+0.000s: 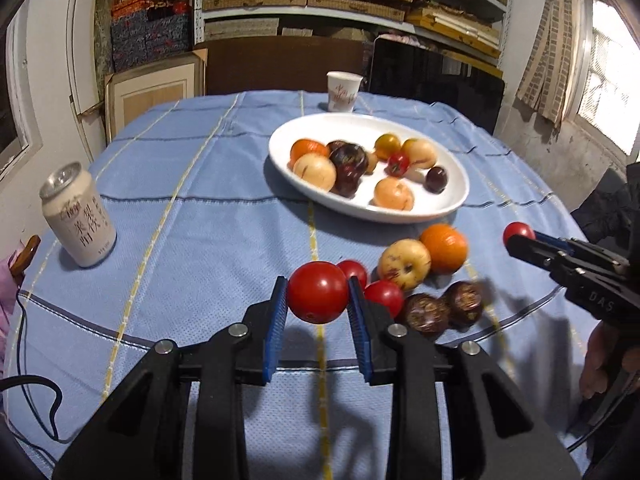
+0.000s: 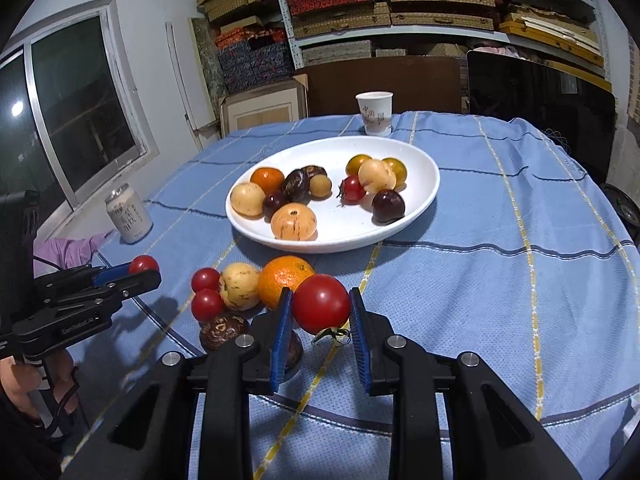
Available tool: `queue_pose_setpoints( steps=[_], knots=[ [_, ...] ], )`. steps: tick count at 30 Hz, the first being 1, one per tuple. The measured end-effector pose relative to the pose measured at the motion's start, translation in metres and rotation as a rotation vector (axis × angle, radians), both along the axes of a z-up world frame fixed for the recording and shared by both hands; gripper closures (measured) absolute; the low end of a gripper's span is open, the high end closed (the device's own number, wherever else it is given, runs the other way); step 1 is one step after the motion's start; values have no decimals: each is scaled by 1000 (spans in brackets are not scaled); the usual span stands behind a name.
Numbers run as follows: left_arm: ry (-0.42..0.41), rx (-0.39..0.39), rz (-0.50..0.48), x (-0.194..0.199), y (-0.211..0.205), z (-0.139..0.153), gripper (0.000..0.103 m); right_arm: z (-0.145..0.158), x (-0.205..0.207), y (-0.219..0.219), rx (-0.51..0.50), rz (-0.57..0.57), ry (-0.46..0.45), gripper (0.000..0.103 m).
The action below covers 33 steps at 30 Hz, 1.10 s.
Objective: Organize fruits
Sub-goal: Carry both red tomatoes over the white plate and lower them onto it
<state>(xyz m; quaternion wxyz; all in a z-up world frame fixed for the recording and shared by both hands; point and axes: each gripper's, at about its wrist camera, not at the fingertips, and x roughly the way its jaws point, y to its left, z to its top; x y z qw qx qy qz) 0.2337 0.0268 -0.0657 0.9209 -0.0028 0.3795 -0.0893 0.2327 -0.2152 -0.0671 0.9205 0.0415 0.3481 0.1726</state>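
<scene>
Gripping round tomato stem-down, left gripper; right gripper clamps tomato, stem down.

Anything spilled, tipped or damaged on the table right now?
Nothing stands out. The can and paper cup stand upright, the white plate sits flat, and the loose fruit beside it, like the orange, looks intact.

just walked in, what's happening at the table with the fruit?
A person is sorting fruit with a handheld claw in each hand. The left claw is shut on a red tomato, and the right claw is shut on another red tomato; both are held above the blue tablecloth. The white plate already holds a number of fruits. An orange, a pale apple, two small tomatoes and two dark fruits remain on the cloth.
</scene>
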Motion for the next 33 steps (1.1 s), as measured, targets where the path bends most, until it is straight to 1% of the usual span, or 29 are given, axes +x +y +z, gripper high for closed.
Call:
queue_pose_setpoints(
  steps=[2,5,9,12,16,19,23,27,33],
  knots=[
    [-11,-12,-20,0,-4,16,74,11,-4,0,-5,-2,-23,75],
    [-38,-9,-39,6,-15,40,74,33,-7,3,-19,9,-67,75],
    [-80,2,-43,23,-27,68,74,67,-1,12,-77,21,-137,75],
    [-80,5,-32,47,-33,81,74,88,19,14,-101,15,-170,75],
    [-70,12,-15,86,-38,89,74,105,57,12,-145,-5,-202,75],
    [-53,15,-9,112,-43,86,74,107,83,12,-161,-13,-204,75],
    [-33,42,-13,143,-53,71,74,98,116,12,-174,-15,-175,75],
    [-5,47,-15,168,-56,52,74,79,141,18,-196,-10,-145,75],
    [45,57,-5,198,-55,23,74,47,170,24,-179,-8,-84,75]
  ],
)
